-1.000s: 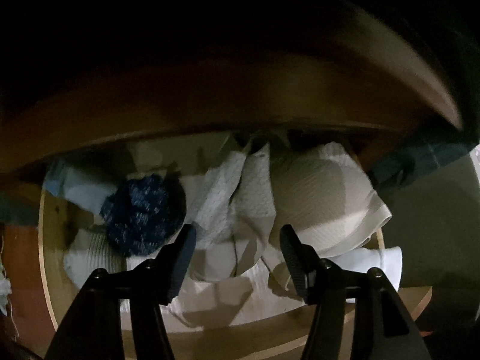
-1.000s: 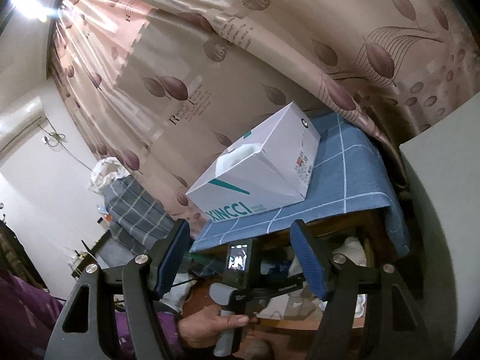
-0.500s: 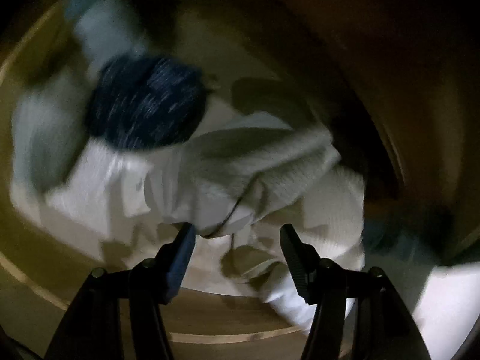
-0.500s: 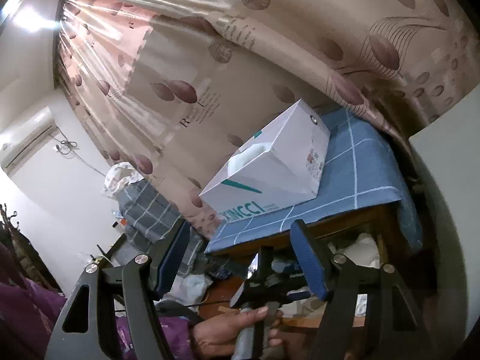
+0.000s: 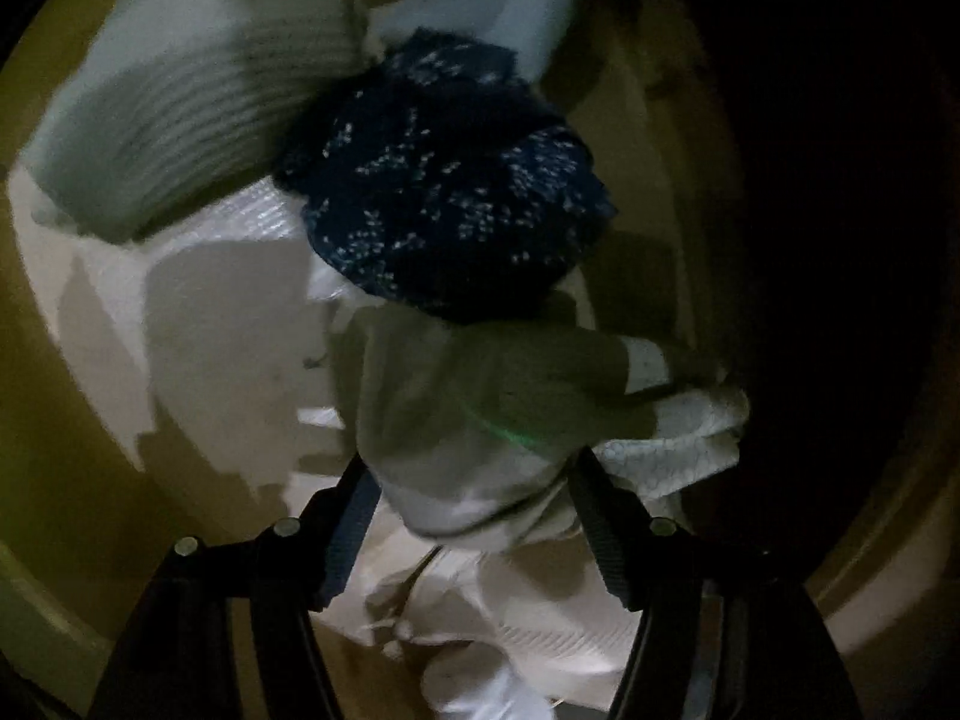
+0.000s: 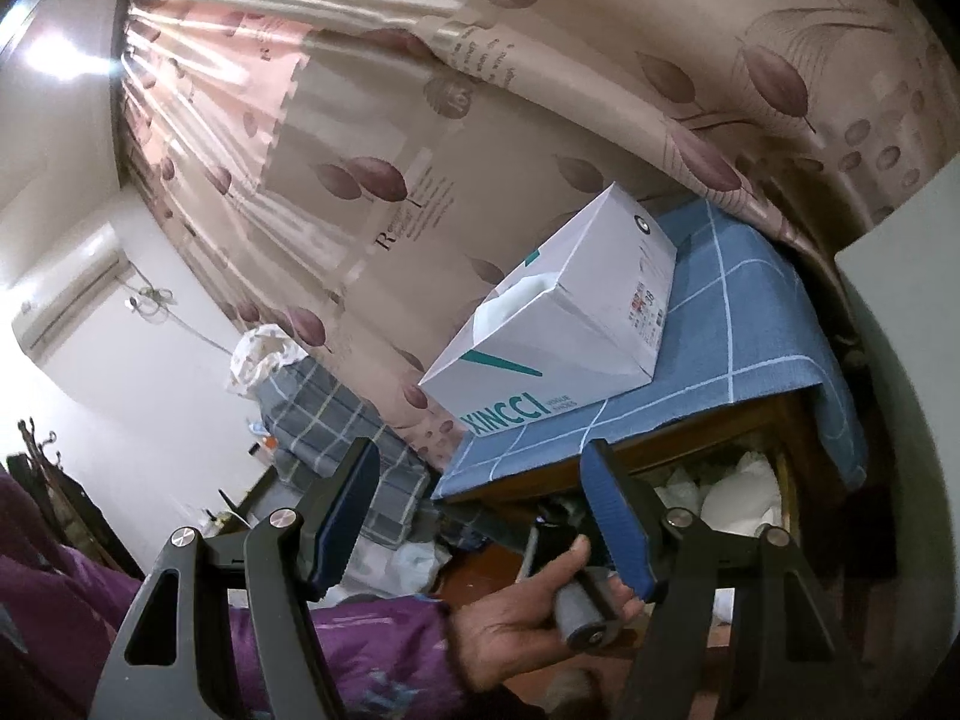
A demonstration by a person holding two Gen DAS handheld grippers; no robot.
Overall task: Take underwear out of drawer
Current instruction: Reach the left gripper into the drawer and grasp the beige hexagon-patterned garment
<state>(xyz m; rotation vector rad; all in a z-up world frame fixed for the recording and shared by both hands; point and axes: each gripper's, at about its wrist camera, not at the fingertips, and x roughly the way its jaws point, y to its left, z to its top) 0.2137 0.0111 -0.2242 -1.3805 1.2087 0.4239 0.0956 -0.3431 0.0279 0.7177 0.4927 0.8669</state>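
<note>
In the left wrist view I look down into the dim wooden drawer [image 5: 66,396]. My left gripper [image 5: 474,516] is open, its jaws on either side of a bunched white piece of underwear [image 5: 480,420]. A dark blue speckled garment [image 5: 444,192] lies just beyond it, with ribbed white cloth [image 5: 180,90] at the upper left. My right gripper [image 6: 480,516] is open and empty, held in the air outside the drawer [image 6: 720,486], which shows white clothing inside. The left hand [image 6: 522,612] grips the other tool's handle below.
A white tissue box [image 6: 558,324] stands on the blue checked cloth [image 6: 738,324] over the nightstand top. A leaf-patterned curtain [image 6: 480,120] hangs behind. A checked bundle [image 6: 324,420] sits at the left. The drawer's right side is in deep shadow.
My left gripper has gone down into the drawer and turned, and the white underwear now sits between its open jaws. My right gripper has drifted slightly, still open.
</note>
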